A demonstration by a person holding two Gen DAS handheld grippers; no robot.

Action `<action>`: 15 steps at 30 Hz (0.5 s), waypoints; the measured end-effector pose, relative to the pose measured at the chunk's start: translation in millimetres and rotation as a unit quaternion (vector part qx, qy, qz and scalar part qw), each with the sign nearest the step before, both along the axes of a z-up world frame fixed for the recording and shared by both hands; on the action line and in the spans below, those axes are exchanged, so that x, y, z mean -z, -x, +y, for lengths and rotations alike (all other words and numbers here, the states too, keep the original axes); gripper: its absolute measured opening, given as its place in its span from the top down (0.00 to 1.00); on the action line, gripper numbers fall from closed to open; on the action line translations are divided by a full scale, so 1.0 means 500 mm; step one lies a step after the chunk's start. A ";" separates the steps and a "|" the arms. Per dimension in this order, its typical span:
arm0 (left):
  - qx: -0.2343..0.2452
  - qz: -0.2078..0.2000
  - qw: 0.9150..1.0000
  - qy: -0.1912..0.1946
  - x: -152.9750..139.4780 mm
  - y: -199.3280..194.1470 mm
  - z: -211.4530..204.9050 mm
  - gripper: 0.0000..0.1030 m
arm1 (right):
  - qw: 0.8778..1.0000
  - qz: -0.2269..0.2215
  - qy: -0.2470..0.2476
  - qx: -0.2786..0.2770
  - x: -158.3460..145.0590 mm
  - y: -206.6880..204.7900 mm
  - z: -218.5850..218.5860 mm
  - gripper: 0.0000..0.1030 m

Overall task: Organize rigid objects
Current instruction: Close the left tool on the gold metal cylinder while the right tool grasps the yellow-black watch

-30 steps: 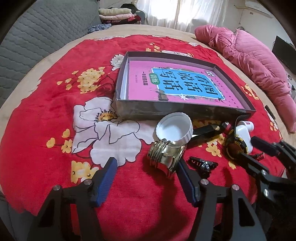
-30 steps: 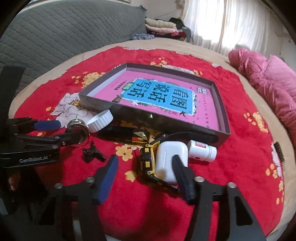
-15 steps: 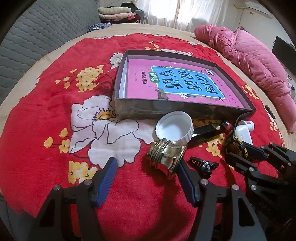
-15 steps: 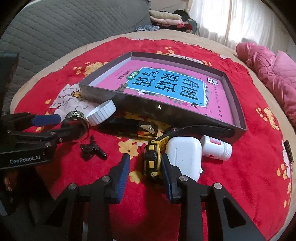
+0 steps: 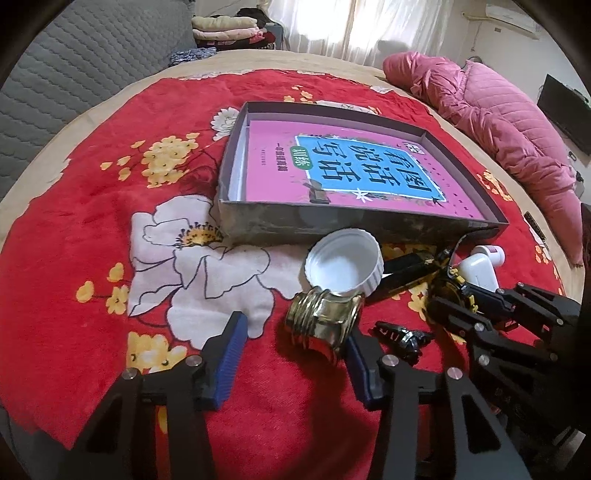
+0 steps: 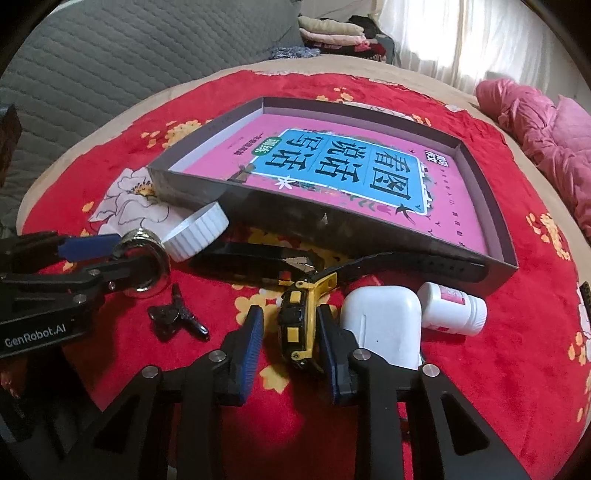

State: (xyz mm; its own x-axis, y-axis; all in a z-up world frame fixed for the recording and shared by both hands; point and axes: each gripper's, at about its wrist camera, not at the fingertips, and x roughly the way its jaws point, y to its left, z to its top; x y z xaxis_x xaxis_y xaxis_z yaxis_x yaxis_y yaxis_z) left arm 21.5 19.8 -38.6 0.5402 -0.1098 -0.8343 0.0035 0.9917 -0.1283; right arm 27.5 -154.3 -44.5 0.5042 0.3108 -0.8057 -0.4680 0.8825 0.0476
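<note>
A grey shallow box [image 5: 369, 225] [image 6: 332, 229] with a pink book in it lies on the red flowered cloth. In front of it lie a white cap [image 5: 343, 267] [image 6: 195, 232], a gold metal fitting [image 5: 325, 325] [image 6: 142, 258], a black clip [image 5: 402, 338] [image 6: 177, 317], a black-and-yellow watch [image 6: 295, 325], a white earbud case [image 6: 384, 325] and a small white bottle [image 6: 454, 310]. My left gripper [image 5: 291, 354] is open, its right finger beside the gold fitting. My right gripper [image 6: 291, 339] has narrowed around the watch; its right pad touches it, the left pad stands a little off.
A pink quilted jacket [image 5: 498, 110] lies at the far right of the bed. A grey quilted headboard [image 5: 74, 66] stands at the left. Folded clothes [image 5: 229, 33] are stacked at the back. A black strap [image 6: 406, 266] runs along the box's front wall.
My right gripper has moved forward and left from the earbud case to the watch, and its fingers have narrowed around it. The left gripper has stayed open beside the gold fitting.
</note>
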 end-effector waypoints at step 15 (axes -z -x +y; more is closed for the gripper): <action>0.023 -0.006 0.999 0.049 -0.006 -0.002 0.001 0.71 | 0.999 -0.019 -0.032 -0.007 -0.028 0.024 -0.012 0.82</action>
State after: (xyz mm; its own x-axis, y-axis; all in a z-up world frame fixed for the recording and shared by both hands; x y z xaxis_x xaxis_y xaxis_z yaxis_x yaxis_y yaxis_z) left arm 22.7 20.3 -35.6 0.5429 -0.2151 -0.8118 0.0516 0.9733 -0.2235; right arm 15.7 -160.5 -30.6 0.5297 0.3690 -0.7637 -0.4829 0.8714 0.0861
